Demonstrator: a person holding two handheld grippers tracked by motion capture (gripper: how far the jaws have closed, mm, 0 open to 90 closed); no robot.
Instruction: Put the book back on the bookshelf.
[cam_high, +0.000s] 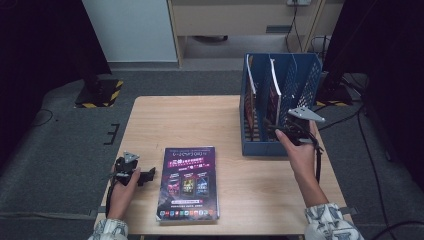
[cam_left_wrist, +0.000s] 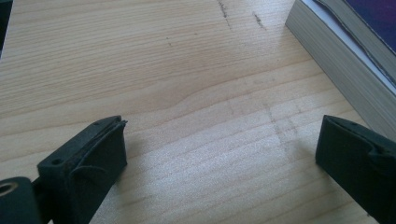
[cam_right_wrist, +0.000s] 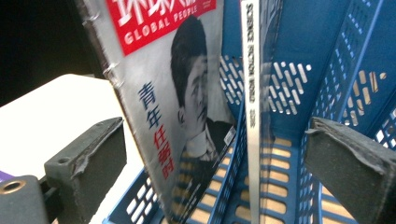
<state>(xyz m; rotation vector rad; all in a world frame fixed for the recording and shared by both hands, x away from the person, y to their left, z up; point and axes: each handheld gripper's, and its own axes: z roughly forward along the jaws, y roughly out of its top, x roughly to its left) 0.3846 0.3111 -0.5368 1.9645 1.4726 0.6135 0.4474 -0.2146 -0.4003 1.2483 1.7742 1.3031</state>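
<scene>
A blue file rack (cam_high: 305, 85) stands on the right of the wooden table (cam_high: 200, 125), with two magazines upright in it. In the right gripper view the nearer magazine (cam_right_wrist: 177, 93) has a red masthead, and a second one (cam_right_wrist: 252, 116) shows its white spine beside it inside the blue file rack (cam_right_wrist: 327, 70). My right gripper (cam_high: 274, 128) is at the rack's front; the right gripper (cam_right_wrist: 215, 158) stands open, its pads clear of both magazines. A thick purple-covered book (cam_high: 190, 182) lies flat near the front edge. My left gripper (cam_high: 150, 175) rests just left of it, and the left gripper (cam_left_wrist: 219, 154) is open over bare wood.
The book's page edge (cam_left_wrist: 336, 60) lies just beyond one jaw in the left gripper view. Grey carpet, cables and a dark stand base (cam_high: 100, 92) surround the table. A cabinet (cam_high: 240, 20) stands behind.
</scene>
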